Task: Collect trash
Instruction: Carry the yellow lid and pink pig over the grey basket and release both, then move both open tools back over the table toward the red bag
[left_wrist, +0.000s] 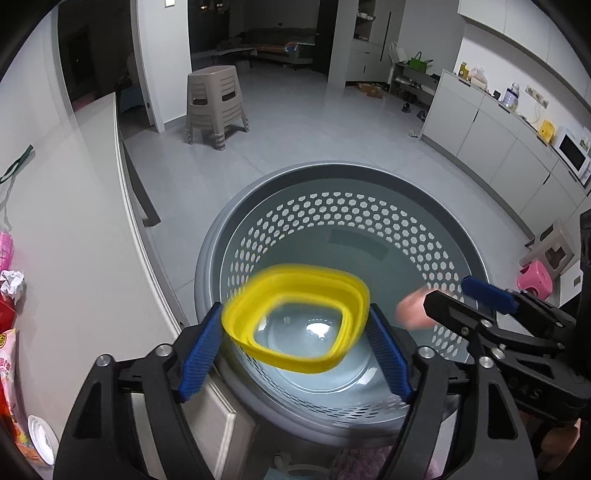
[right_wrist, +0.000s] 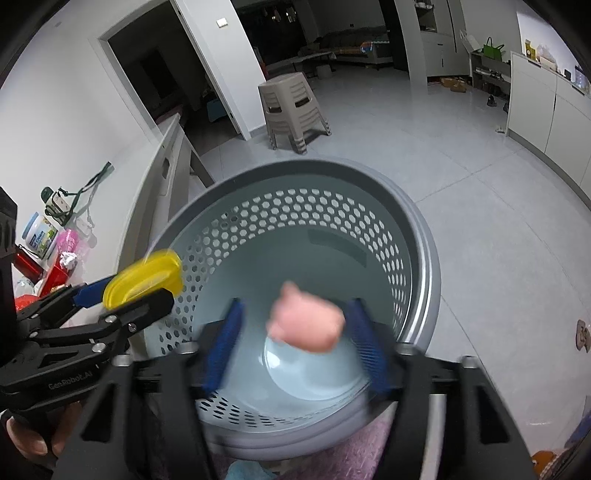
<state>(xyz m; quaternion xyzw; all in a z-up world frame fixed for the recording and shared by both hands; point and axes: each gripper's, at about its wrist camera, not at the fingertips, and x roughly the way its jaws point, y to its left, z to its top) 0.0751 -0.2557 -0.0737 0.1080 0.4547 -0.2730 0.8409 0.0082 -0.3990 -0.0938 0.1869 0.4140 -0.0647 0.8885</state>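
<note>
Two tongs hang open over the grey basket (left_wrist: 458, 236): left tongs (left_wrist: 295, 362) straddle a falling yellow bowl (left_wrist: 295, 321), right tongs (right_wrist: 295, 350) a dropping pink lump (right_wrist: 306, 325), neither gripped.

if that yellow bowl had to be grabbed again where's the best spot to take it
Take the yellow bowl across its rim, one of the fingers on each long outer side, coming from above. It is a shallow, rounded-square stepped shape with its mouth facing the left wrist camera, so the rim offers parallel walls. It is blurred, apparently dropping into the basket.

The left gripper (right_wrist: 142, 291) reads "GenRobot.AI".
</note>
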